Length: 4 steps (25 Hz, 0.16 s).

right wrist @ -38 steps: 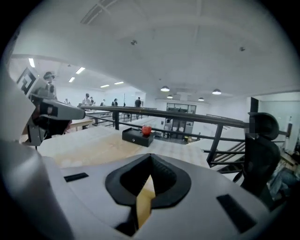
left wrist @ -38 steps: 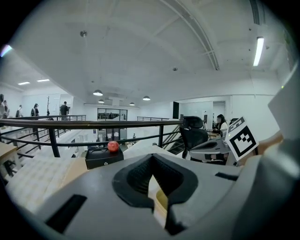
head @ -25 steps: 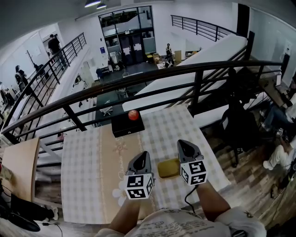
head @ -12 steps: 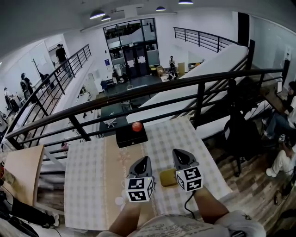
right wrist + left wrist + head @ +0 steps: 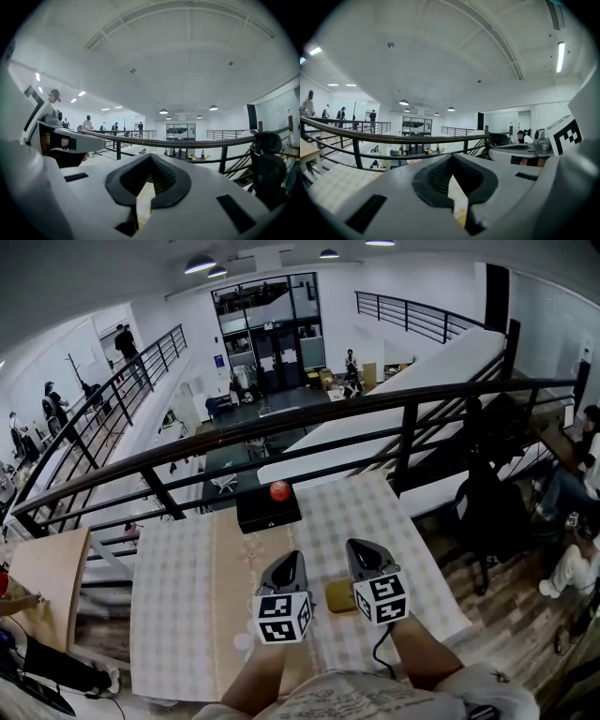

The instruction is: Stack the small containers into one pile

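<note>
Holding nothing, both were clenched shut: left gripper (image 5: 292, 559) and right gripper (image 5: 360, 547), two in all, side by side over the table (image 5: 178, 606). One yellow container (image 5: 339, 596) sat on the table between them, near the front edge; couldn't tell if more were nested in it. Farther out, one black box (image 5: 267, 513) carried one red round object (image 5: 279, 490), beside the railing (image 5: 281, 426).
</note>
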### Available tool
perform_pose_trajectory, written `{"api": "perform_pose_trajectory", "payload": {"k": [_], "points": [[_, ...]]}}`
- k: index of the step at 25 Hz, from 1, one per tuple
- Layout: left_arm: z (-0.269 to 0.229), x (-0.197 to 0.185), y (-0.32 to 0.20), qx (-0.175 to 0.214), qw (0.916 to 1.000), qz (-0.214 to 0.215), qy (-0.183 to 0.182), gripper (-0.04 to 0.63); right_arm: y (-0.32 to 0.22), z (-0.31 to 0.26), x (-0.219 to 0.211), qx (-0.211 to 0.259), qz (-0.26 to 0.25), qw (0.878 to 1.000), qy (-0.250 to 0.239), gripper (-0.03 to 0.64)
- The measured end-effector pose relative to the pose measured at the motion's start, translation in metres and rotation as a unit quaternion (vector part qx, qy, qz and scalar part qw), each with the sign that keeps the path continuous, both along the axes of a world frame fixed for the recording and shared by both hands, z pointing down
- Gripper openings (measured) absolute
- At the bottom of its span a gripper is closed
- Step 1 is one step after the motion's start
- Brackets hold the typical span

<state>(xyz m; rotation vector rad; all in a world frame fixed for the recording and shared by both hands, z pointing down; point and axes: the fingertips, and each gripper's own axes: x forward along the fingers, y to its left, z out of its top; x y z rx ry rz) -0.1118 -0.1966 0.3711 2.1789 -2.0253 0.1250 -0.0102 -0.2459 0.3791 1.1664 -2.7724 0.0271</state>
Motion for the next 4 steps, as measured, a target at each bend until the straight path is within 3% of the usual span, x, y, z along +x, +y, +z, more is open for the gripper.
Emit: {"api": "perform_pose_trajectory", "payload": {"k": [4], "points": [[0.0005, -0.0031, 0.0009, 0.001, 1.0000, -0.001, -0.001, 0.005, 0.0014, 0.0002, -0.0039, 0.002, 0.000, 1.000, 0.000, 0.002]]}}
